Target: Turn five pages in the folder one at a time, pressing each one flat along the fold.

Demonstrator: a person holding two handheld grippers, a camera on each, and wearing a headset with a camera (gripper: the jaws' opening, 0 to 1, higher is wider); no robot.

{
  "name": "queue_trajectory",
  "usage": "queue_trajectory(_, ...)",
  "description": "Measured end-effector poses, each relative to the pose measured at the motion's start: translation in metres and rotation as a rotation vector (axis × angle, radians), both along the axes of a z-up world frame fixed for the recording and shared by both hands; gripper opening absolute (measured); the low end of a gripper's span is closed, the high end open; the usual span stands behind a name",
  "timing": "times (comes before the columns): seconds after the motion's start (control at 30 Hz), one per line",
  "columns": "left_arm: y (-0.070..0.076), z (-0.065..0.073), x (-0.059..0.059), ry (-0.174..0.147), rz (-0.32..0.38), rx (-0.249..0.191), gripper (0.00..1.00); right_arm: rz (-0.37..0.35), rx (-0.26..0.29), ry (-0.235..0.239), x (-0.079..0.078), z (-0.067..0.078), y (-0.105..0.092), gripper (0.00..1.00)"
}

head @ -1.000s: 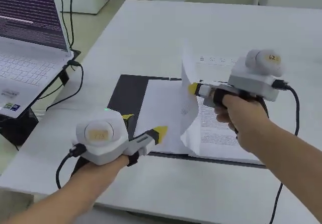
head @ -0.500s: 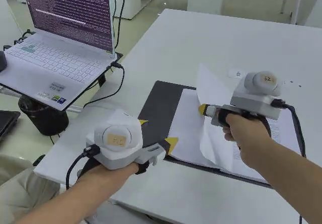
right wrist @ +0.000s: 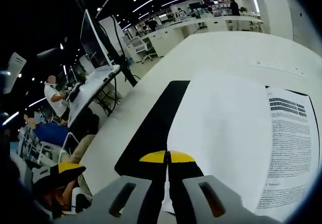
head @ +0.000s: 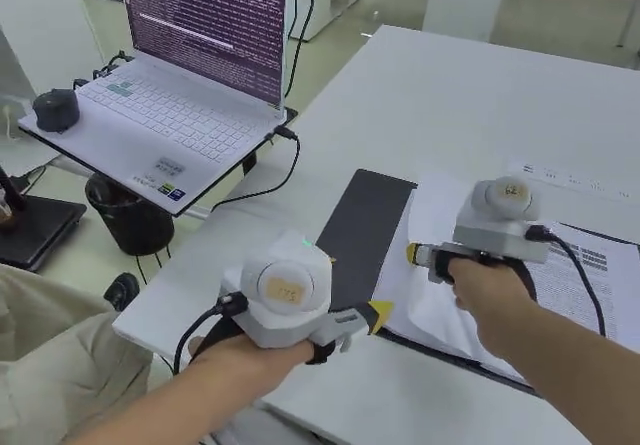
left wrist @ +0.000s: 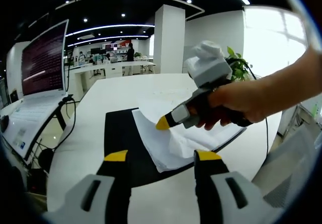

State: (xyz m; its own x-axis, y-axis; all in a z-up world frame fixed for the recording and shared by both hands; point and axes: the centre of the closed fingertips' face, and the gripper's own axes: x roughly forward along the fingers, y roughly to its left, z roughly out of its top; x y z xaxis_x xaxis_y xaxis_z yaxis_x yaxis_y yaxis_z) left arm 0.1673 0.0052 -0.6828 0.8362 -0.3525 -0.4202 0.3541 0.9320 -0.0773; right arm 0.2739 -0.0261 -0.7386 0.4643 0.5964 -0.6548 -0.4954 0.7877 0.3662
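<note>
The folder (head: 365, 220) lies open on the white worktop (head: 480, 95). Its black cover is bare on the left half, and a printed sheet (head: 590, 275) lies flat on the right half. The right gripper (right wrist: 166, 157) hangs over the folder's middle with its fingers pinched together. The loose page (head: 428, 303) bows beneath it, and its edge looks caught between them, though I can't see the nip cleanly. The left gripper (left wrist: 162, 156) hovers at the folder's near left corner, fingers spread apart and holding nothing.

To my eye the page is mid-turn. The good way on is to carry it across onto the folder's left half in a low arc. It should not be tugged away from the fold, since a hard pull could tear it at the binding or drag the whole folder. I'd let go only once the page lies down, then run closed fingers along the fold to press it flat. The left gripper could pin the cover meanwhile.

A laptop (head: 190, 65) stands open off the folder's left side, its black cable (head: 265, 190) looping between it and the folder. Neither lies in the page's path. The left gripper itself is the nearest thing in the way.
</note>
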Motion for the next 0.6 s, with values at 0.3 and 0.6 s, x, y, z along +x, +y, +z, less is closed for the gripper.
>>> queue_trajectory(0.3,0.0,-0.007,0.003,0.022,-0.002,0.004,0.5,0.037,-0.058,-0.018,-0.004,-0.025,0.006,0.0)
queue_trajectory(0.6,-0.004,-0.011,0.003,0.044,-0.02,0.015,0.5,0.054,0.027,-0.02,-0.015,-0.034,0.011,0.02)
